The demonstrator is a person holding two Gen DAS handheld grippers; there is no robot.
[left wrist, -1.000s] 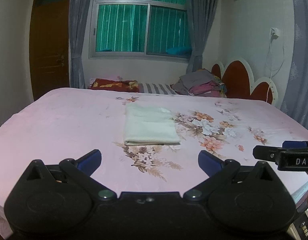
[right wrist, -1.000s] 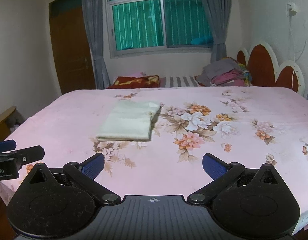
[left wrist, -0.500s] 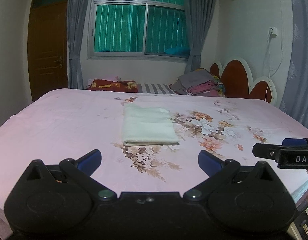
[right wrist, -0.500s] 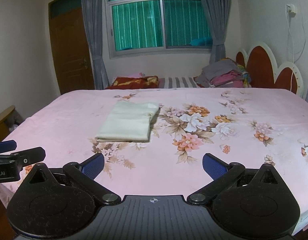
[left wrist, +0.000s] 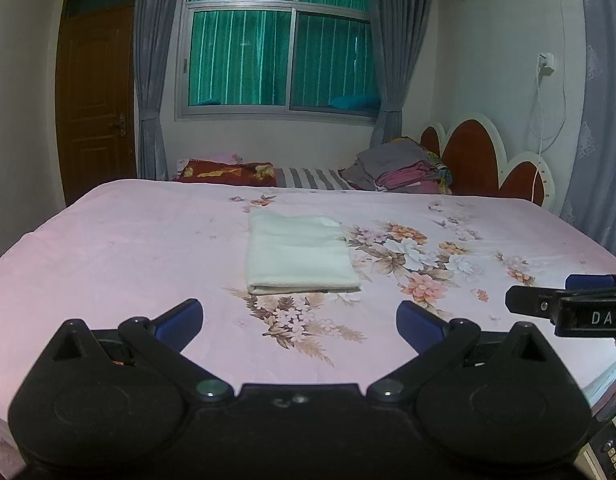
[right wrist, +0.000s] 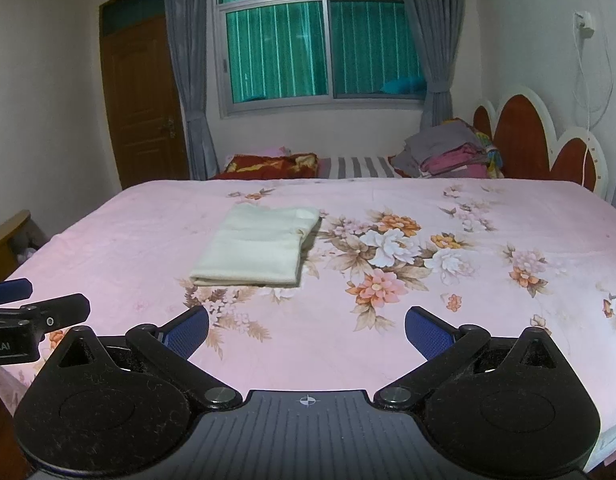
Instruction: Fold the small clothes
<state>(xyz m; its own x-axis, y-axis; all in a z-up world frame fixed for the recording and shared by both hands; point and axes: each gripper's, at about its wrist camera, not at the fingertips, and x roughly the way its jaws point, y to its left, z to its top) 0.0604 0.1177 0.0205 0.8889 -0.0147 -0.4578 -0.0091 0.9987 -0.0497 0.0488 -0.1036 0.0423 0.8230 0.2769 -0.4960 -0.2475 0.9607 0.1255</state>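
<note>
The cream garment (left wrist: 300, 252) lies folded flat mid-bed (left wrist: 128, 248), so the left tongs (left wrist: 300, 316) and right tongs (right wrist: 306, 326) hover at the near edge, both spread wide and empty, apparently finished.

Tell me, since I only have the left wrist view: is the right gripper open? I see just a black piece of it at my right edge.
Observer: Yes. In the right wrist view the right gripper is open. Its blue pads are wide apart and hold nothing, above the near part of the bed.
Operator: Is anything beside the bed on the left?
Observer: A wooden piece of furniture stands off the bed's left side. I cannot tell what it is.
Operator: How does the right side of the folded cloth look?
Observer: The cream cloth shows stacked layers along its right edge, and the lower ones stick out slightly at the far corner.
</note>
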